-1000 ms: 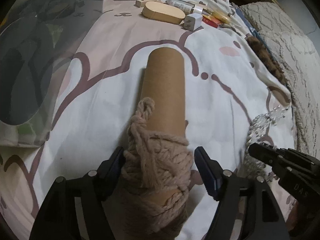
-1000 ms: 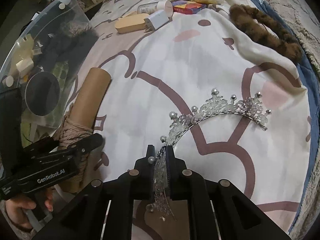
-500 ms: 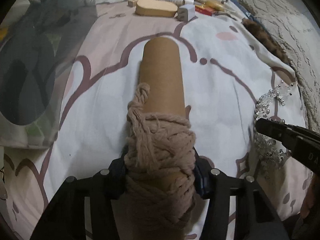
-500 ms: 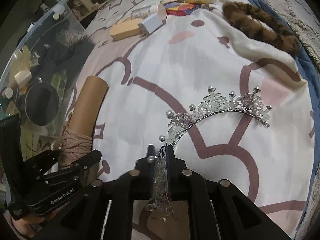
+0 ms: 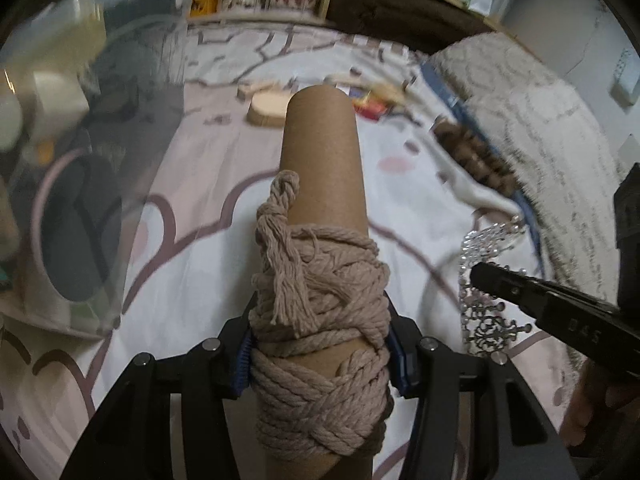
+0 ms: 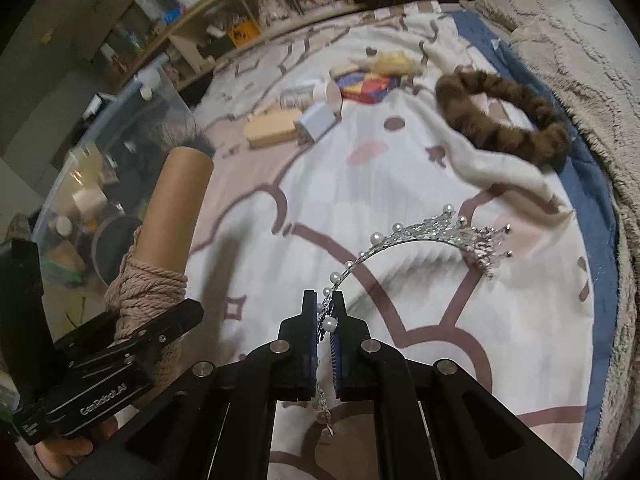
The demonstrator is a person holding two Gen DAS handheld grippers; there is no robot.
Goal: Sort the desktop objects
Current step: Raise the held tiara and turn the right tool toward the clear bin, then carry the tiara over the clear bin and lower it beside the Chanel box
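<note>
Cardboard tube [image 5: 322, 168], brown, wound round its near half with beige twisted cord [image 5: 320, 320], gripped across the cord by left tongs [image 5: 320, 354]; blue pads pressed into the windings on both sides; tube raised off the bed cover, bare end pointing away toward the shelves. Seen from the right camera: same tube [image 6: 176, 208] slanting up beside the clear plastic storage bin [image 6: 120, 120], its shadow lying on the cloth below, left tongs [image 6: 132, 332] clamped over the cord, a hand partly visible under them.

Bin at far left, transparent, blurred, holding dark and pale items too unclear to name. Bed cover [image 6: 400, 184] white with mauve cartoon outlines and pink patches, spread under everything.

Farther back, near the middle: pale wooden oval block [image 6: 272, 130], white square charger [image 6: 318, 122] touching it, white bottle [image 6: 316, 92] lying down, multicoloured flat box [image 6: 368, 84], yellowish object behind it, blurred.

Right of centre: silver tiara with pearl tips [image 6: 436, 236], one end pinched between right tongs [image 6: 325, 312], fully clenched on the thin band; far end lifted clear of the cover, shadow beneath. Right tongs also at the left camera's right edge [image 5: 516, 288], tiara [image 5: 480, 280] hanging beside them.

Far right: brown striped furry hoop [image 6: 512, 116] lying on a fold of cover, then blue edge and grey textured blanket [image 6: 568, 32].
</note>
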